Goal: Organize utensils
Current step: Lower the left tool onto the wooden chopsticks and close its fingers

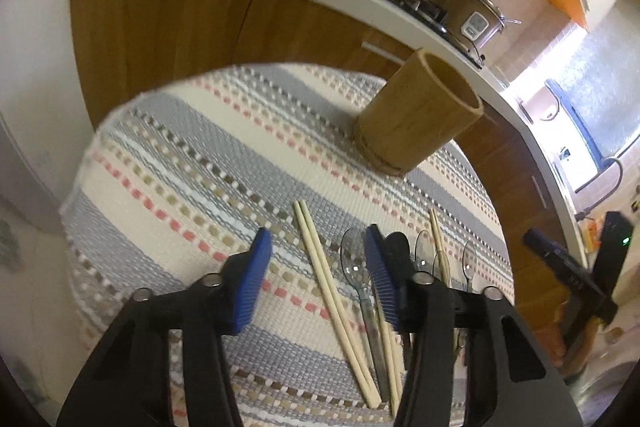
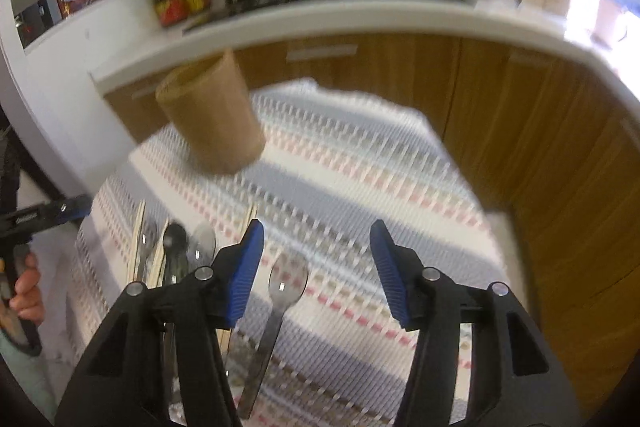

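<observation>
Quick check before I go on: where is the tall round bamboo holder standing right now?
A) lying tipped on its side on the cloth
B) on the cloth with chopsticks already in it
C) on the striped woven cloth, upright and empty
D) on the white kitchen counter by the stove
C: the tall round bamboo holder stands upright on the striped woven cloth, its open mouth showing nothing inside, while the pale wooden chopsticks lie flat on the cloth.

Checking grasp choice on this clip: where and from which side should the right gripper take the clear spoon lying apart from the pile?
Take the clear spoon by its flat handle, not the rounded bowl. It lies flat on the striped cloth, handle toward the camera, so come from above with one of the fingers on each long edge. The right gripper already stands open over it.
</observation>
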Demonstrator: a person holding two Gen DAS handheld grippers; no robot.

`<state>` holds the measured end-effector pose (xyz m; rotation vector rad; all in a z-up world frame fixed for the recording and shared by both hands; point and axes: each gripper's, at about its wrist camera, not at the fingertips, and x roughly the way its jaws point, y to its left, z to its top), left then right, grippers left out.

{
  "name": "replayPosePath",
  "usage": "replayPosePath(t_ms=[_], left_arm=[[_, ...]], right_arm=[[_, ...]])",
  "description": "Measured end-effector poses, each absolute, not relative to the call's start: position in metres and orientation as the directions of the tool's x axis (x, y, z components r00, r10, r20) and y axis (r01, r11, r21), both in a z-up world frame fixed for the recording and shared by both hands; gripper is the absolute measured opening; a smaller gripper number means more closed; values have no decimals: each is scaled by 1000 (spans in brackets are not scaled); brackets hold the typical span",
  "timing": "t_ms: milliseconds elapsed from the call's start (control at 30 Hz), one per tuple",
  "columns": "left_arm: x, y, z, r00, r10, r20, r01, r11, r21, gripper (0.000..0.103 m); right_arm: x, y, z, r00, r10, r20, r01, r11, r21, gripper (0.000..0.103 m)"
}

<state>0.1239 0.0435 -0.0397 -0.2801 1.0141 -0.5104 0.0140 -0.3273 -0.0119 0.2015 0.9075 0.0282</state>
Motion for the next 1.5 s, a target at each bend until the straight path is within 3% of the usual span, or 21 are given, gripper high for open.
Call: replayPosePath(t_ms=[233,533,633,967,1067,1167,1367,1500], left_arm=[[147,42,-65,320,-585,-745,213,811,-546,40],[165,26,-76,292,-581,-760,199,814,-546,34],[167,14,-83,285,-545,-788,194,838,-509,28],[160,-30,-73,345,-338,-875,215,937,-277,28],[164,-37,-74,369,-286,-884,204,953,-223,10],[167,-42,-73,375,-287,-881,203,953,-224,9],[164,-20,-78,382,-367,-848,197,929,-313,0],[158,-9,-81,371,-441,-817,212,897,-388,0]], right_arm=[[31,-330,-50,495,217,-842,48,960,275,37],[42,-334,-62,455,240,-858,62,952,299,37],[43,-335,-63,450,225,-864,66,957,283,37],[53,-325,-68,418,212,-884,50,966,255,37],[57,-320,-68,414,212,-885,33,968,247,37],[62,-317,-68,408,207,-889,23,971,236,31],[63,-315,-69,393,247,-886,3,963,270,5],[54,-315,-65,410,248,-878,2,962,273,2]])
